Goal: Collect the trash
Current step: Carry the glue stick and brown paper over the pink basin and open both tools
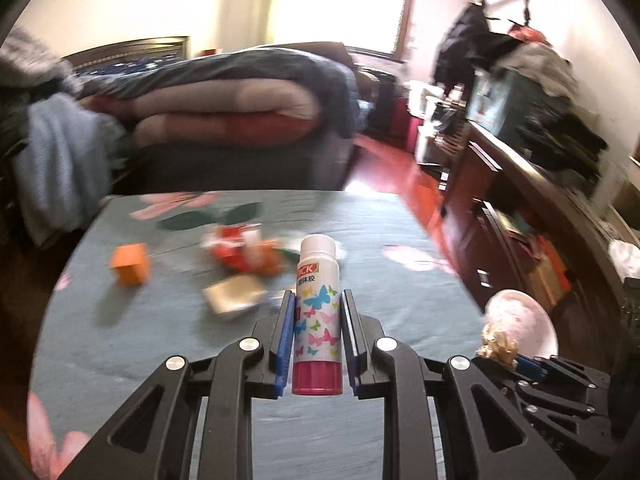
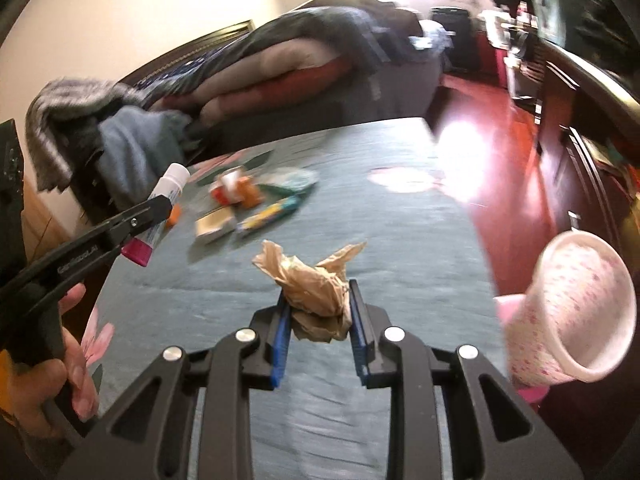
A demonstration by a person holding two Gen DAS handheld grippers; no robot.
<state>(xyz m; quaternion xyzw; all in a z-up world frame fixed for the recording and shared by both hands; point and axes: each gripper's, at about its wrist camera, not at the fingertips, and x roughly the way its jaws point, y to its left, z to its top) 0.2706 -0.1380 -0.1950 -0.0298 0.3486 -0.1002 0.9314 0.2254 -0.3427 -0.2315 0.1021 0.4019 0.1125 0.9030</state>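
Glue stick: clamped between the left gripper fingers, pink base near, held above the table.
Crumpled paper: pinched in the right gripper, above the tablecloth.
Pink bin: right, mouth tilted.
Remaining litter: orange cube, wrappers, far left.

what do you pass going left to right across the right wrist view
glue stick in the left hand-held gripper → small cardboard box → crumpled brown paper in the right hand-held gripper → pink bin
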